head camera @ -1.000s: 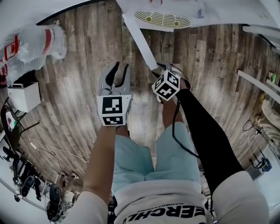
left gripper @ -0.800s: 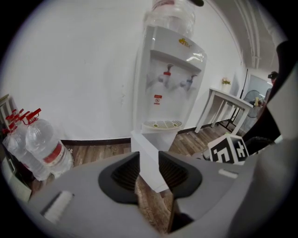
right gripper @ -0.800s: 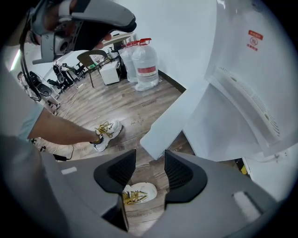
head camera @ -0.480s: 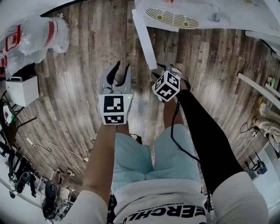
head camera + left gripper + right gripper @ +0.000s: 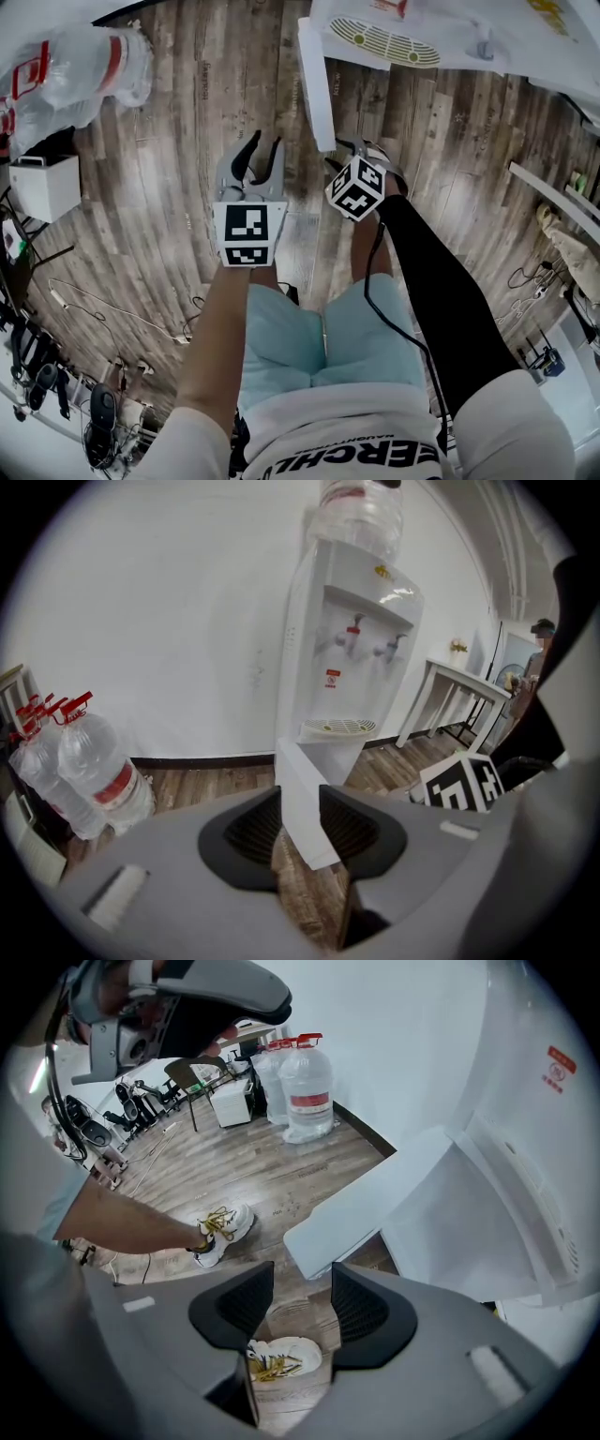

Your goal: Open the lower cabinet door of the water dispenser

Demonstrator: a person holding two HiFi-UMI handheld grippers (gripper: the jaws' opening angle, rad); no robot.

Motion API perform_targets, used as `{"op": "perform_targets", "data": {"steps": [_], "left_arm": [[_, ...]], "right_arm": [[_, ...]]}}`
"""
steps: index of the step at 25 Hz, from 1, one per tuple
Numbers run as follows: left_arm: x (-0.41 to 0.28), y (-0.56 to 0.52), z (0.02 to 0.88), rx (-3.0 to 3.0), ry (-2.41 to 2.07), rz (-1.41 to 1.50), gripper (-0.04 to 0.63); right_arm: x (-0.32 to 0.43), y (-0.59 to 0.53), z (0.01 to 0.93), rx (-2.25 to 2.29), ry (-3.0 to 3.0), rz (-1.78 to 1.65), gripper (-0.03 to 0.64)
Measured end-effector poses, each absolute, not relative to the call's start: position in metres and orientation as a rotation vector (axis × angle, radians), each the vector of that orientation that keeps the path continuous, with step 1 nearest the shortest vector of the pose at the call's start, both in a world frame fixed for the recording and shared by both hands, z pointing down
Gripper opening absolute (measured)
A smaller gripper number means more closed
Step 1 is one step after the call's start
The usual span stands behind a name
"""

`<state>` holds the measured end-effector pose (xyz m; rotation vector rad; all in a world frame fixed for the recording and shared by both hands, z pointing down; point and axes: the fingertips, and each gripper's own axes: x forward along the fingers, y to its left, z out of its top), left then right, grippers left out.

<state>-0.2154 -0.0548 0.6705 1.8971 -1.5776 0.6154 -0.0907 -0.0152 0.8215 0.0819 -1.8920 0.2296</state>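
The white water dispenser (image 5: 352, 639) stands against the wall, and its drip tray (image 5: 380, 42) shows at the top of the head view. Its lower cabinet door (image 5: 317, 84) stands swung out from the cabinet, a white panel (image 5: 370, 1206) beside the bare cabinet opening (image 5: 469, 1232). My right gripper (image 5: 354, 148) hovers just short of the door's free corner, jaws apart, with only floor and a shoe between them (image 5: 302, 1288). My left gripper (image 5: 258, 157) hangs left of the door, open and empty, looking at the door's edge (image 5: 298, 803).
Large water bottles (image 5: 84, 70) stand by the wall at the left, with a white box (image 5: 47, 187) beside them. Cables (image 5: 94, 309) trail over the wooden floor at the left. A white table (image 5: 459, 682) stands right of the dispenser. The person's shoes (image 5: 225, 1232) are under the grippers.
The dispenser and the door's far end have drifted right in the head view. The door's near end stays by the right gripper. Both grippers hold about the same place, still open.
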Motion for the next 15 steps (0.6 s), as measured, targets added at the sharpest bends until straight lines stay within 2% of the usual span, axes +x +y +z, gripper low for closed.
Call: {"op": "perform_targets", "data": {"steps": [15], "left_arm": [[-0.245, -0.032, 0.675, 1.843, -1.588, 0.562, 0.132]], "right_arm": [[-0.133, 0.002, 0.824, 0.016, -1.891, 0.213, 0.172]]}}
